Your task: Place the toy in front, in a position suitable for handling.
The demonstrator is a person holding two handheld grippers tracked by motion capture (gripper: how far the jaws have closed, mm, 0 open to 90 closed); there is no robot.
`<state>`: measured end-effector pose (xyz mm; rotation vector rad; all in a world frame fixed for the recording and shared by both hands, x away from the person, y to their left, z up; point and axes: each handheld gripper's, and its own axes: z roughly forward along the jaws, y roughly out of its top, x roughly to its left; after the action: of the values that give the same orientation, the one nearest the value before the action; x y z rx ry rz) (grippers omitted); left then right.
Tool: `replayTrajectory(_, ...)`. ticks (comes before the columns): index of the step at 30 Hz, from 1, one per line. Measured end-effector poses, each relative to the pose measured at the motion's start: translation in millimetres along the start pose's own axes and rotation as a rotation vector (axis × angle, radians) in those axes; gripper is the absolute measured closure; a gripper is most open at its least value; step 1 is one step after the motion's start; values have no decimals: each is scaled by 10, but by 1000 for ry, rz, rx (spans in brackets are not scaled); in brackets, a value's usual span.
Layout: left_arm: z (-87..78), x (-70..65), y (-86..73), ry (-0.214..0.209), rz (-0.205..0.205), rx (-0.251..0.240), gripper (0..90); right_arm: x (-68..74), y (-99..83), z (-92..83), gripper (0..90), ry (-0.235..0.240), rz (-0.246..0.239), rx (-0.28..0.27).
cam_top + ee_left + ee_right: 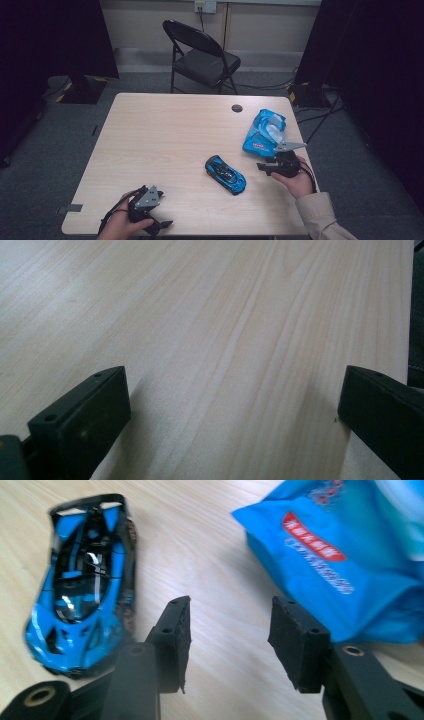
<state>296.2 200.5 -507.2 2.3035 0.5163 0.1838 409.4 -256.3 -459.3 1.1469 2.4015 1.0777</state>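
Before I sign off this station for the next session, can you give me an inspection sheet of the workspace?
Surface: light wooden table, bare over most of its top, a small dark round cap near the far edge.
Job's things: blue toy car lying flat on its wheels; blue packet at the right side, apart from the car.
Clutter: nothing seen.
Grippers: right gripper jaws part open, nothing between them, pointing at the gap between car and packet; left gripper wide open over bare wood at the near left corner.
Cables: thin cables trail from both grippers; more run on the floor at the far right.
Surroundings: black folding chair behind the table, grey carpet, dark curtains at both sides.
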Motion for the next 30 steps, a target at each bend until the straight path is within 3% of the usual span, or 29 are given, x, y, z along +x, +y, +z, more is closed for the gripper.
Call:
replayTrajectory(5, 0, 0, 0, 0, 0, 0, 0, -63, 38, -51, 534, -12, 14, -11)
replayTrajectory(8, 0, 0, 0, 0, 0, 0, 0, -125, 65, -80, 544, -47, 7, 0)
replayTrajectory(15, 0, 0, 0, 0, -1, 0, 0, -343, 134, -135, 567, -117, 43, 3)
replayTrajectory(30, 0, -1, 0, 0, 0, 0, 0, -641, 195, -50, 568, -197, 69, 23)
